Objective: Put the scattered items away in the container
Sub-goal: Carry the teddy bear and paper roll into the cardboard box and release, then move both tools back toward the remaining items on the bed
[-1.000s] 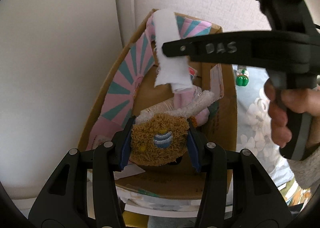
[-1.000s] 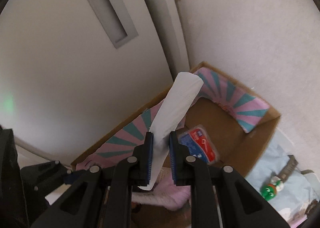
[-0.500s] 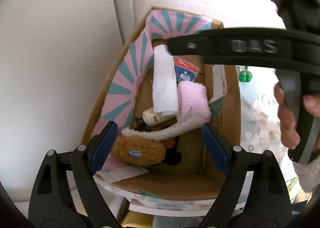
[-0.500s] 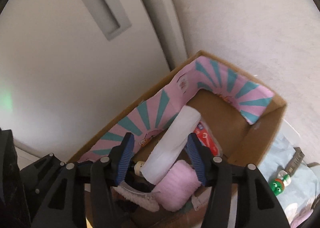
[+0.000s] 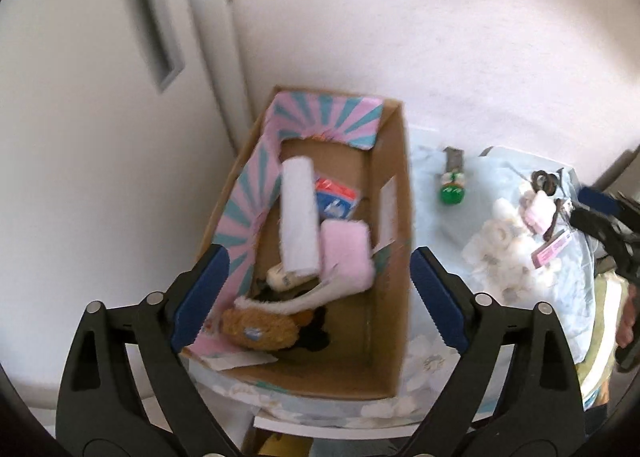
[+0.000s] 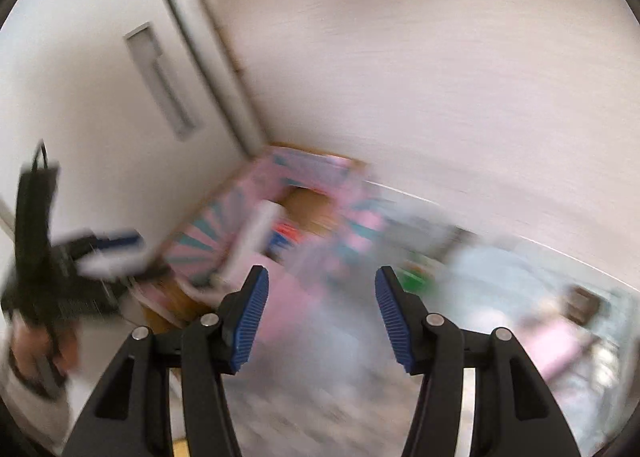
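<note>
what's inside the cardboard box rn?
Cardboard box: white roll, red-blue packet, pink cloth, small bottle, brown plush, something black. Anything beneath them is covered.

Left gripper (image 5: 320, 297): two black plastic arms with triangular cut-outs, each carrying silver round-head screws near its tip. The inner face of each finger (image 5: 202, 293) bears a blue ribbed pad. Right gripper (image 6: 320, 317): identical construction, black arms, silver screws, blue ridged pads. A black cable rises from the left gripper body in the right wrist view.
</note>
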Motion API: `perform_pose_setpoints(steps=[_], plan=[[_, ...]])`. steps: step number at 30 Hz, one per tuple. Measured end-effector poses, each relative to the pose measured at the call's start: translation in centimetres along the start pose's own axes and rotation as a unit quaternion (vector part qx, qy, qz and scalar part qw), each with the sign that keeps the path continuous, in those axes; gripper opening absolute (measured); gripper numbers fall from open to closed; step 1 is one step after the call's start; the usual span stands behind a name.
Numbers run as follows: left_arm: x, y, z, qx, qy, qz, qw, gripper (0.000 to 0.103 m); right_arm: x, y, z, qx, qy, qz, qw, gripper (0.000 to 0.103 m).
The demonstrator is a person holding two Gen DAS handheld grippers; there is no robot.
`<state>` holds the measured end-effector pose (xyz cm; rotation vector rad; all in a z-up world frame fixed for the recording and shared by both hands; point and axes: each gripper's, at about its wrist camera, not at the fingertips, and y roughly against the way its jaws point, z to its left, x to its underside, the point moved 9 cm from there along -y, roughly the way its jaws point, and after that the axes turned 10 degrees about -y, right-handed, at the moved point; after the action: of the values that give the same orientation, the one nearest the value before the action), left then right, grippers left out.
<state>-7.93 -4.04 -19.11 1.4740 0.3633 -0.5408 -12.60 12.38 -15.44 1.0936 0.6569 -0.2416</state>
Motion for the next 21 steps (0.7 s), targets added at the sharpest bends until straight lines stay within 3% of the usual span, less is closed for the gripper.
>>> perform_pose_setpoints(steps=[5,9,12,21], plan=[[-2.4,-0.1,-4.1,0.025,-0.031,-0.006,0.9992,0.092,3.2,5.6,-6.9,0.096,-0.023,-0.012,0.995,0.052],[-4.4,-0.8,-8.3,0.054,-0.053,-0.003,0.9972,0.093,4.7,8.3,-11.1,0.130,-0.072,-0.026,0.989,0.052],[-5.4,-2.0,-11.1,0.067,-0.070,0.006,0.9953,0.100,5.7,9.4,-13.7,0.139,-0.111,-0.031,0.984,0.052],[-8.8,-9.9,-16.9,0.086,-0.108,0.036,0.9898,0.100,5.6,6.7,-18.0,0.133,-0.173,-0.036,0.975,0.052]])
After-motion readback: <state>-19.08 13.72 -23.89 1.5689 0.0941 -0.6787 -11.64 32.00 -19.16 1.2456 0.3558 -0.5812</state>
